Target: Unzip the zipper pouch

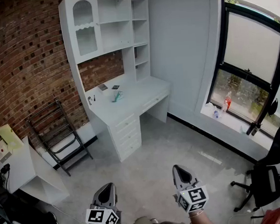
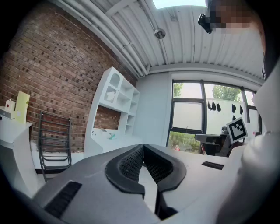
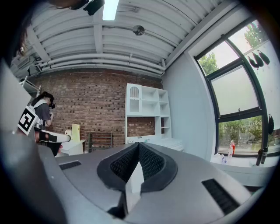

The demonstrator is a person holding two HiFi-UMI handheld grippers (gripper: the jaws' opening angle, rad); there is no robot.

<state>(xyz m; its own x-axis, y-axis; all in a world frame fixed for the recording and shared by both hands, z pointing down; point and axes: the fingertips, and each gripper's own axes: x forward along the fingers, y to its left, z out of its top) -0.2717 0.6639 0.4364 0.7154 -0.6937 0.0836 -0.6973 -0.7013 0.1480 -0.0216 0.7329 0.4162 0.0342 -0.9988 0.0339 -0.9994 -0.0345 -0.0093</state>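
The only thing that could be the zipper pouch is a small teal item (image 1: pixel 117 96) lying on the white desk (image 1: pixel 143 95); it is too small to say for sure. It sits well ahead of both your grippers, across the bare grey floor (image 1: pixel 170 150), and to the left of the line your left gripper points along. In the left gripper view it shows as a teal speck (image 2: pixel 112 136) on the desk, left of the jaw tips.

Your left gripper (image 1: pixel 109 185) has its jaws pressed together with nothing between them; its ribbed pads (image 2: pixel 131 162) meet at the tips. Your right gripper (image 1: pixel 176 168) is the same: jaws closed tight and empty, held just right of the left one and well apart from the desk.

Left of your left gripper, a folded black rack (image 1: pixel 56 133) leans on the brick wall (image 1: pixel 23 59), with a low white table (image 1: pixel 20 168) nearer you. Right of your right gripper stands a black office chair (image 1: pixel 271 172) below the window (image 1: pixel 250 55).
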